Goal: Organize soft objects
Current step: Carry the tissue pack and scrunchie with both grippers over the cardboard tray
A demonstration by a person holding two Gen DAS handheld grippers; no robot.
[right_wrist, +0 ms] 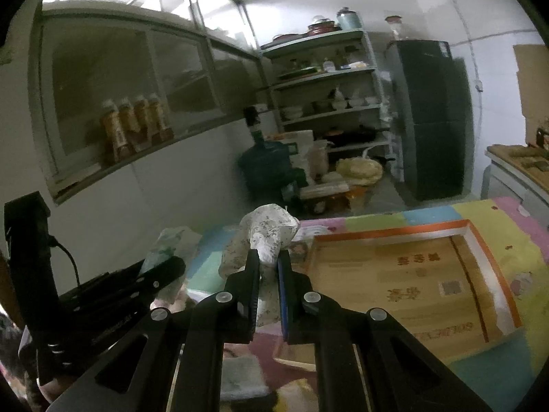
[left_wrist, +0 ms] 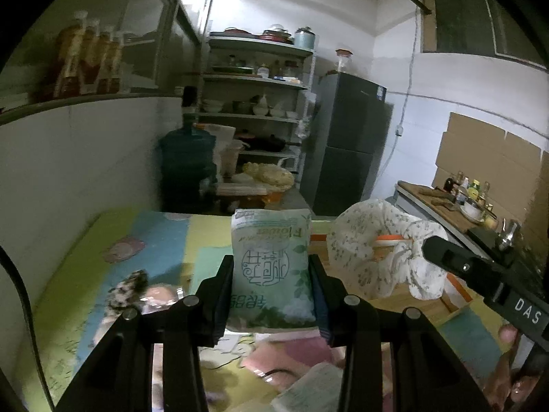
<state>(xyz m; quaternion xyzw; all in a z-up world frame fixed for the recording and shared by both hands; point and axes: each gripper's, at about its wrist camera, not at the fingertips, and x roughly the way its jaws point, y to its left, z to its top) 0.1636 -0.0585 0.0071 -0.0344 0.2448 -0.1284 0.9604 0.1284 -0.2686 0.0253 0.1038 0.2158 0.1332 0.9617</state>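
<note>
My left gripper (left_wrist: 271, 264) is shut on a pale green tissue pack (left_wrist: 271, 261) printed with flowers, held upright above the colourful play mat (left_wrist: 161, 237). My right gripper (right_wrist: 268, 261) is shut on a white floral cloth (right_wrist: 269, 231), which bunches up above the fingertips and hangs below them. In the left wrist view the same cloth (left_wrist: 381, 254) floats to the right, with the right gripper's body (left_wrist: 480, 274) beside it. In the right wrist view the tissue pack (right_wrist: 171, 243) and the left gripper's body (right_wrist: 120, 295) show at the left. An open orange-rimmed cardboard box (right_wrist: 411, 274) lies on the mat at the right.
A black-and-white patterned item (left_wrist: 128, 288) and a white pack (right_wrist: 240, 374) lie on the mat. Behind the mat stand a blue water jug (left_wrist: 187, 168), metal shelves (left_wrist: 257, 103) with dishes and a dark fridge (left_wrist: 346, 144). A counter (left_wrist: 446, 206) with bottles runs along the right.
</note>
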